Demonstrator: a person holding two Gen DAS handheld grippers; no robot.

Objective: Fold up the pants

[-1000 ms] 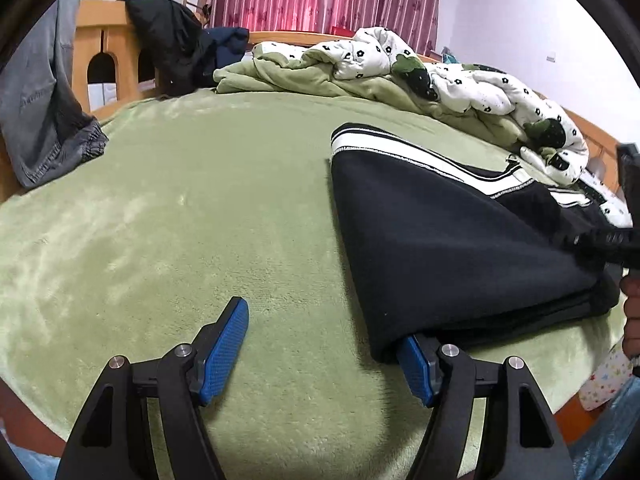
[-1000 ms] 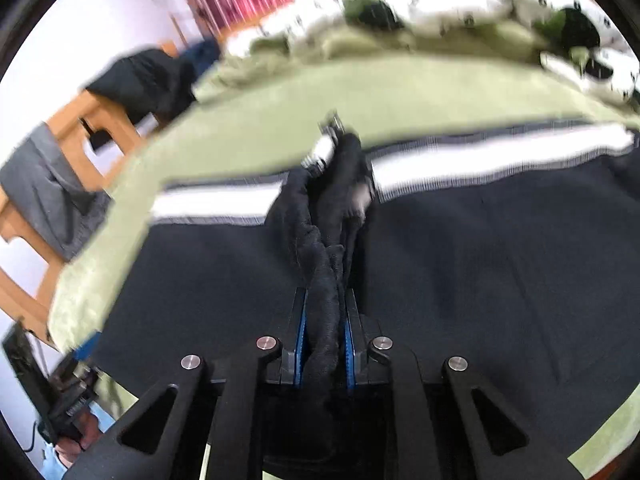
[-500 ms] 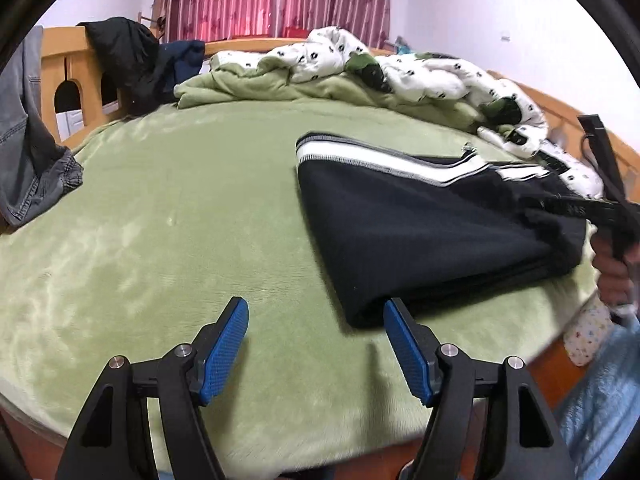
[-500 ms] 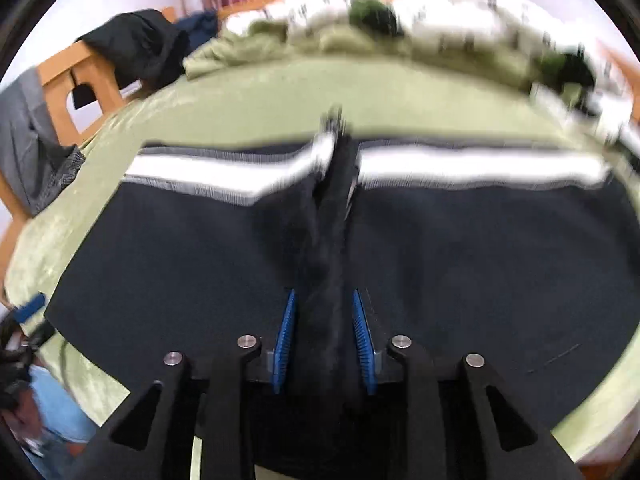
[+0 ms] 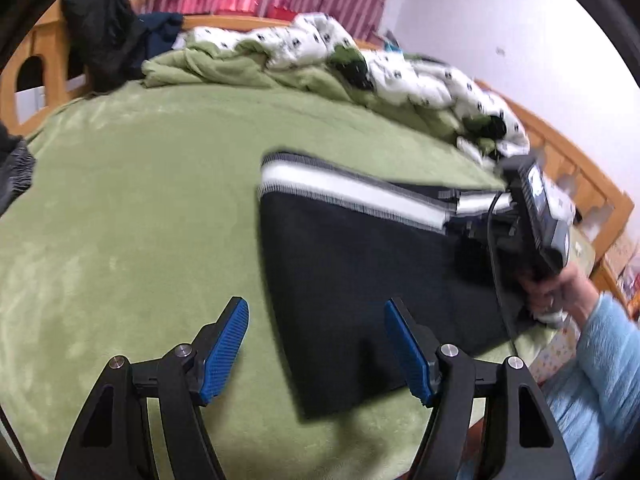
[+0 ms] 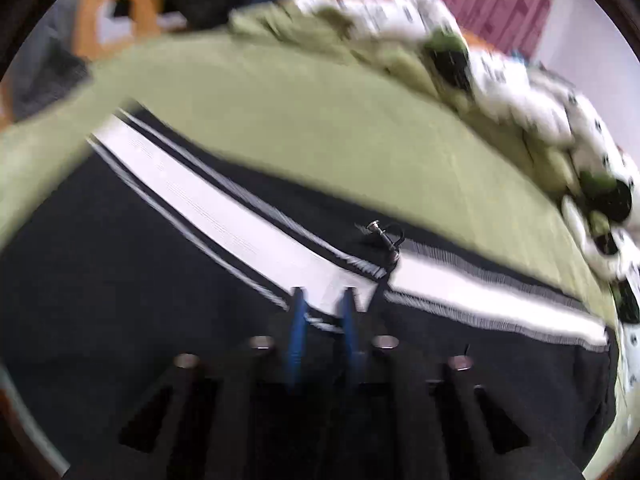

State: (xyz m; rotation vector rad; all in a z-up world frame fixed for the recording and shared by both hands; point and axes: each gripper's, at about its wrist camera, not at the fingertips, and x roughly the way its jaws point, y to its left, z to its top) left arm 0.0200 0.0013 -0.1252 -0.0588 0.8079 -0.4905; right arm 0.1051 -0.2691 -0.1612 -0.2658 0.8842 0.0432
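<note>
- Left wrist view: the pants [image 5: 360, 280] lie as a flat black packet on the green blanket [image 5: 140, 220], filling the view from centre out to 3 o'clock, with the white-striped waistband [image 5: 340, 184] along the far edge, running from 12 towards 2 o'clock
- The left gripper [image 5: 316, 346] hangs above the packet's near corner at 6 o'clock, jaws wide apart and holding nothing; the cloth shows between the blue pads but neither pad touches it
- At 3 o'clock the person's right hand [image 5: 548, 284], in a pale blue sleeve, holds its tool over the waistband end of the packet
- Judgement: the fold looks nearly done, and this side should come in low at the folded edge so that all layers are caught together, not only the top one
- Right wrist view: much blurred; the waistband crosses from 10 to 4 o'clock, and the drawstring tip [image 6: 384, 236] lies loose just past the centre, towards 1 o'clock
- The right gripper [image 6: 322, 312] sits at the band at 6 o'clock; its jaws have just been closing and stand nearly together, with white band showing in the slit; whether they nip any cloth the blur hides
- Judgement: tuck the drawstring inside before the next fold, keep the stripes of the layers lined up, and smooth from the centre outwards so the plush blanket does not drag the lower layer askew
</note>
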